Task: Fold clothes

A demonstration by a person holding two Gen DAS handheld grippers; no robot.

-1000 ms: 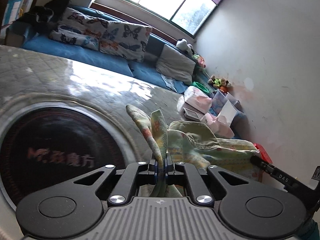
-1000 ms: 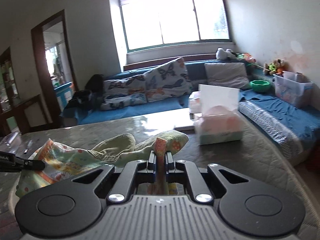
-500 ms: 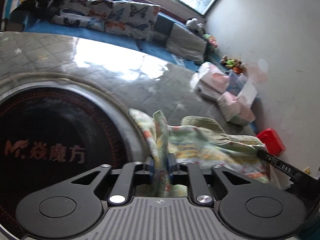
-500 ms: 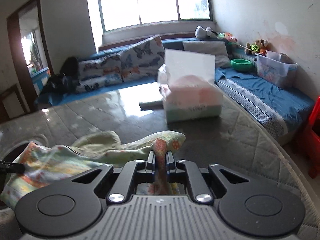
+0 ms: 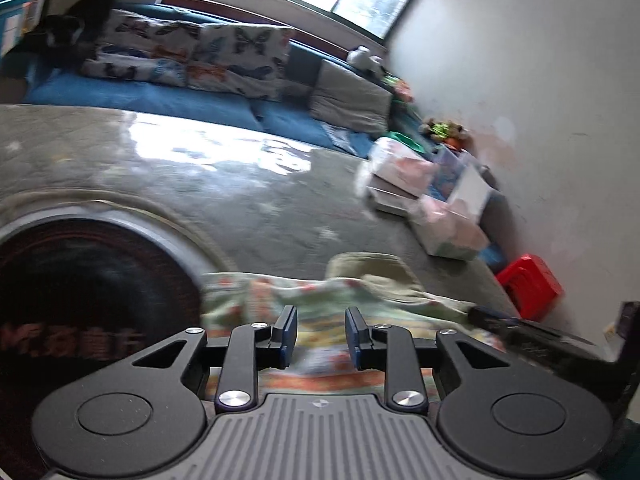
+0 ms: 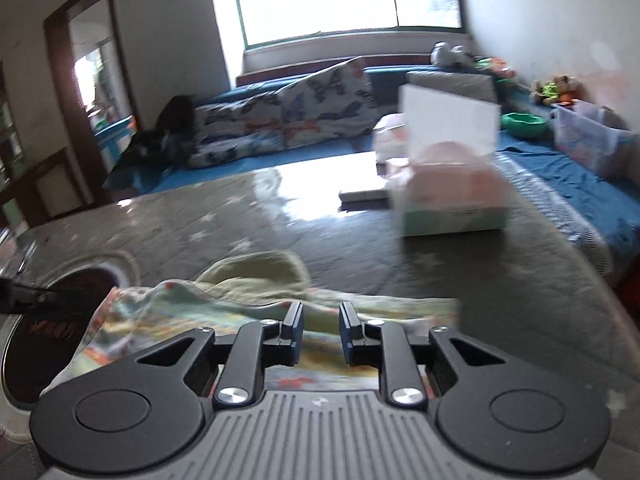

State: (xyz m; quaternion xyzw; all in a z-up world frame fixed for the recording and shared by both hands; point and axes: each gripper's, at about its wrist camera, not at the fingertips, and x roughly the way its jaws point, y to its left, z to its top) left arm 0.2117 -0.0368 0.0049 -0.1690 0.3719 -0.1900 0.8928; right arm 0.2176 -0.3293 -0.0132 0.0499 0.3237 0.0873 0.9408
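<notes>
- You have two grippers in view: the left gripper has its jaws spread with nothing between them, and the right gripper is spread the same way, gripping nothing.
- One garment, a pale green floral piece, lies on the grey table just beyond both sets of fingers; in your right view the garment sits at 12 o'clock of the tips, its left end at 9 o'clock overlapping the dark round inlay.
- In your left view that inlay is at 9 o'clock, and the other gripper's dark tip crosses in at 3 o'clock, over the cloth's far end.
- One open box stands on the table at 1 o'clock in your right view; something pink fills it, too blurred to name.
- One clear tub rests on the blue sofa at 2 o'clock; its contents are unclear.
- One green bowl sits beside the tub.
- One red stool stands at 3 o'clock in your left view.
</notes>
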